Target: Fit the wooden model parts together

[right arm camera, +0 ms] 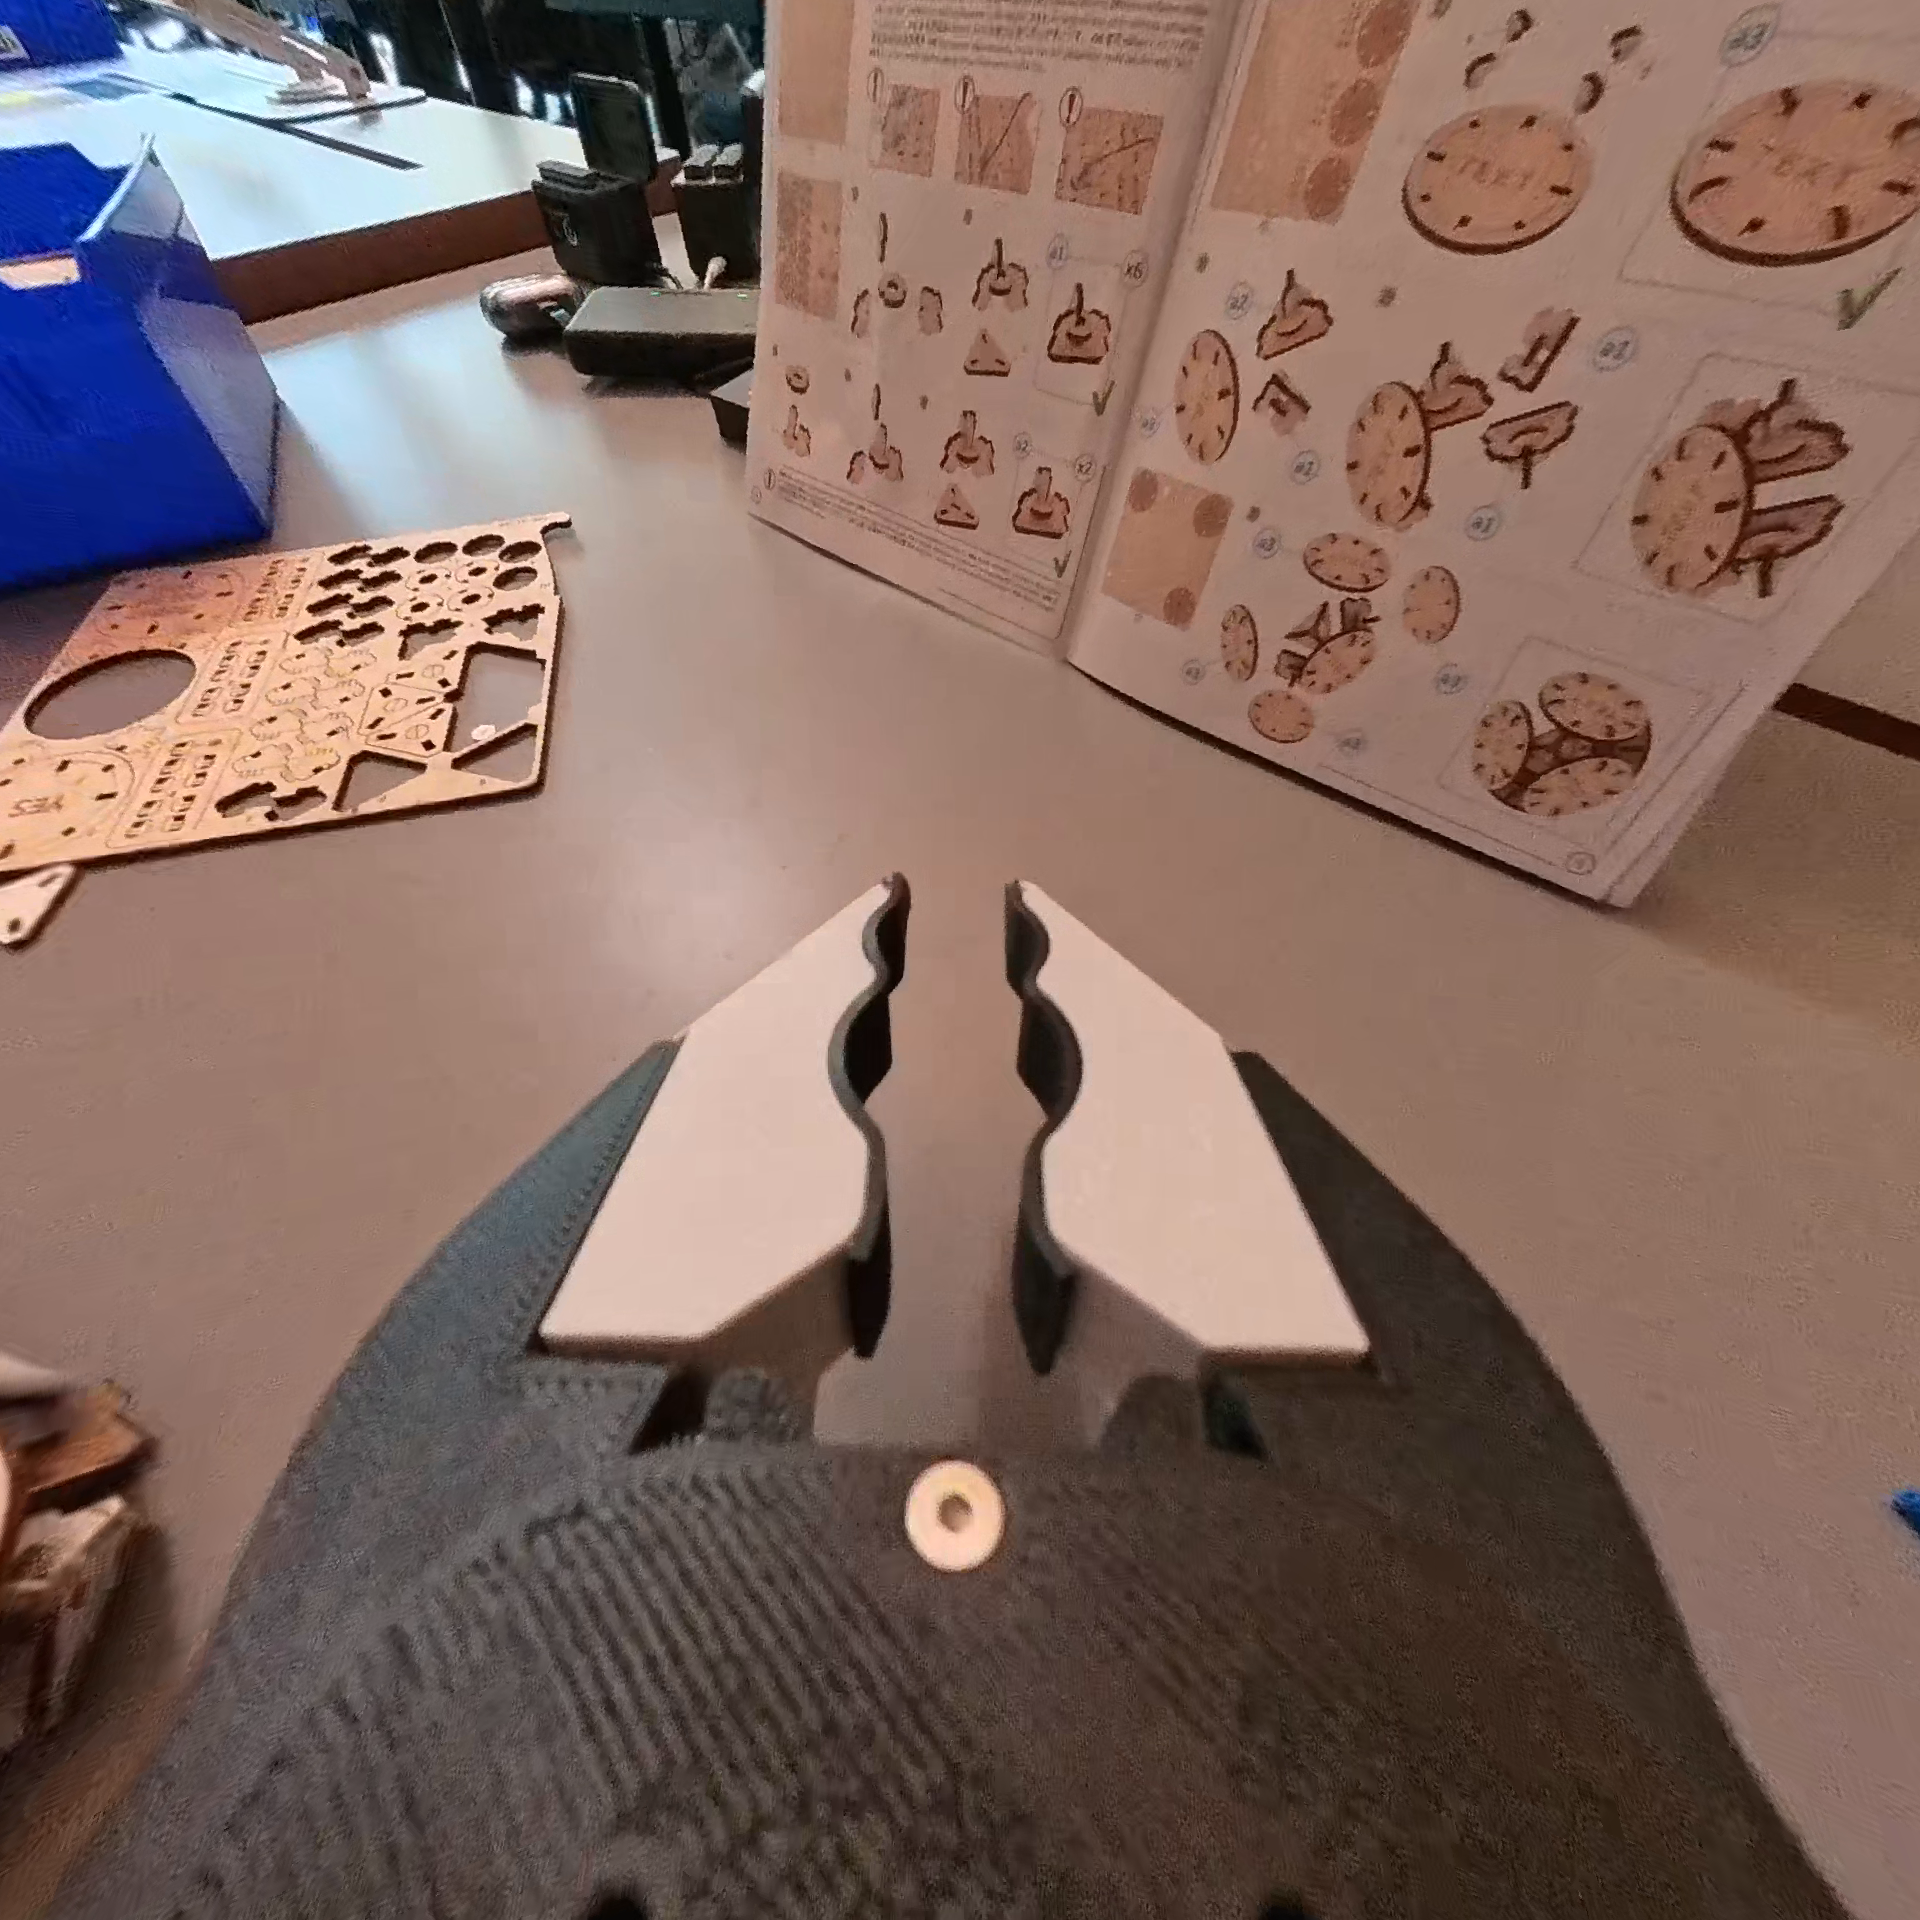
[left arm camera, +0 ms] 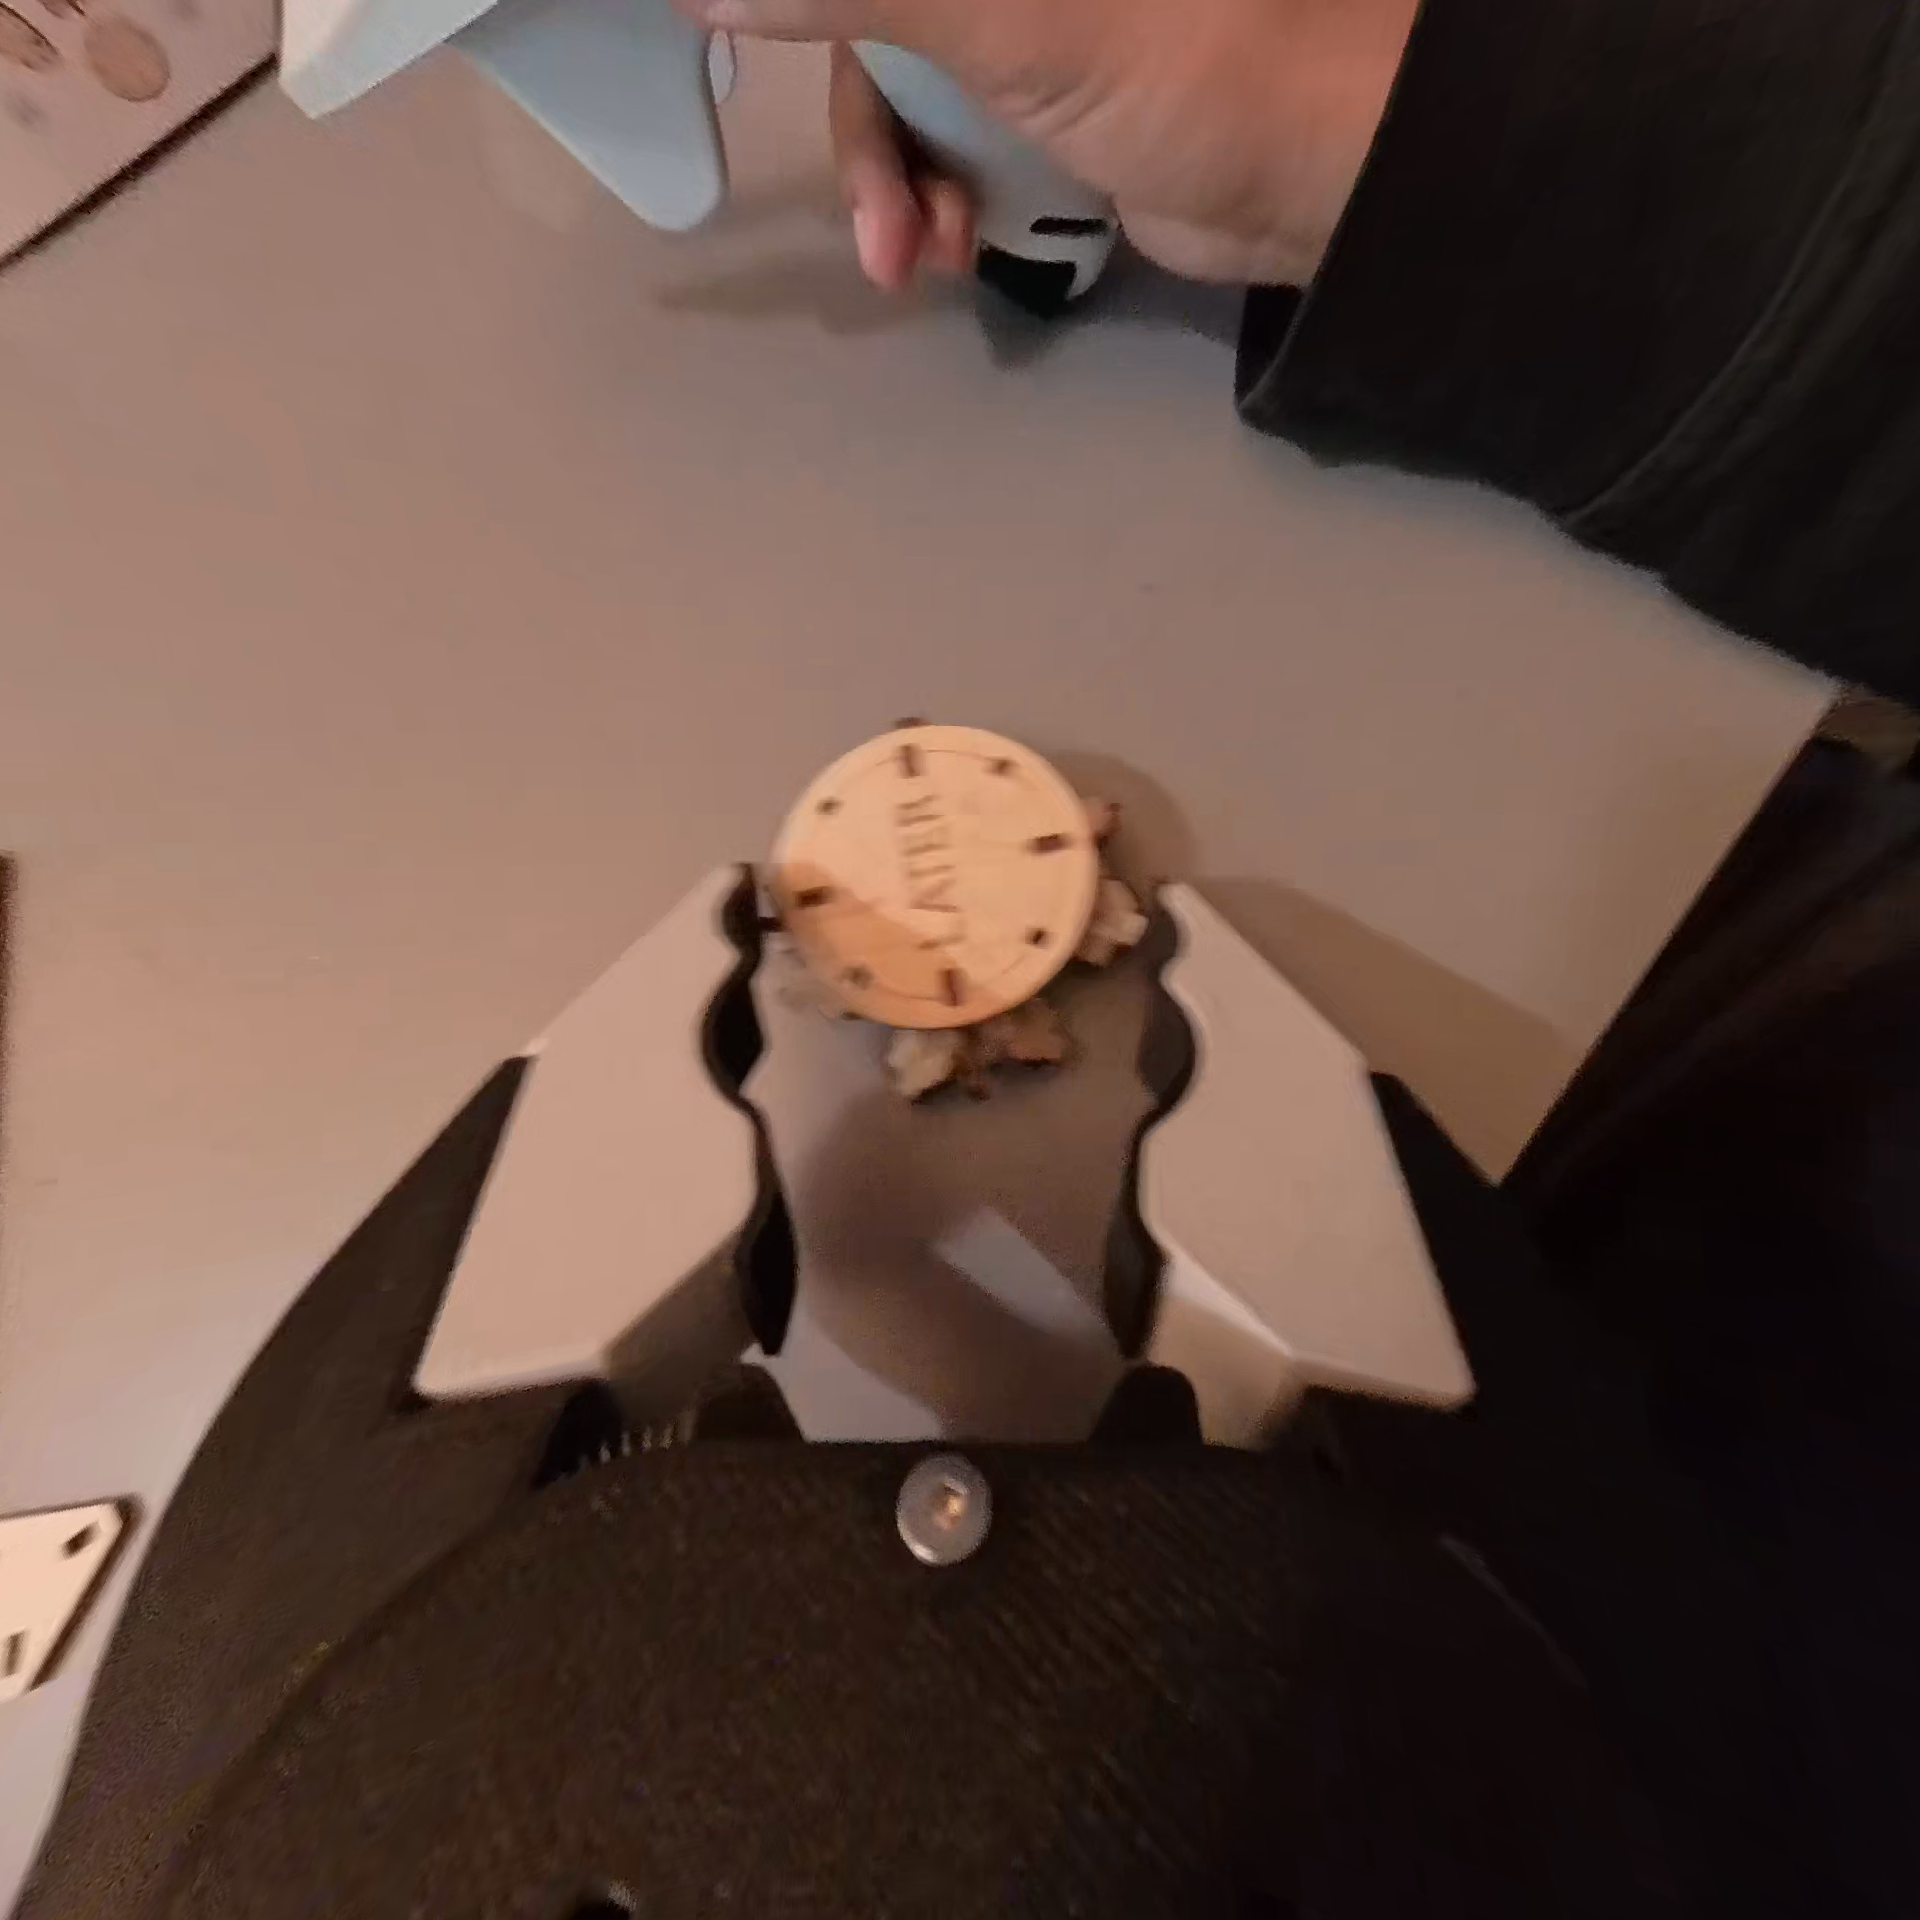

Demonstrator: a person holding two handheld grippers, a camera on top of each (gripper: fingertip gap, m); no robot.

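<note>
In the left wrist view my left gripper point(left arm camera: 956, 904) has its jaws spread wide around a round wooden disc point(left arm camera: 935, 883) with small slots. Several cloud-shaped wooden bits point(left arm camera: 977, 1049) are fixed under it. The left pad point(left arm camera: 740, 914) touches the disc's edge, and the wooden bits reach the right pad point(left arm camera: 1169, 935). The piece sits low over the grey table point(left arm camera: 416, 520). My right gripper point(right arm camera: 956, 904) is slightly open with nothing between its fingers, above bare table. It also shows in the left wrist view point(left arm camera: 582, 114), held by a hand point(left arm camera: 1091, 125).
An open instruction booklet point(right arm camera: 1351, 416) stands ahead right. A punched wooden sheet point(right arm camera: 281, 686) lies ahead left beside a blue box point(right arm camera: 104, 395). Dark devices point(right arm camera: 644, 270) sit at the back. Wooden parts point(right arm camera: 62, 1538) lie at the lower left. A dark sleeve point(left arm camera: 1662, 312) is on the right.
</note>
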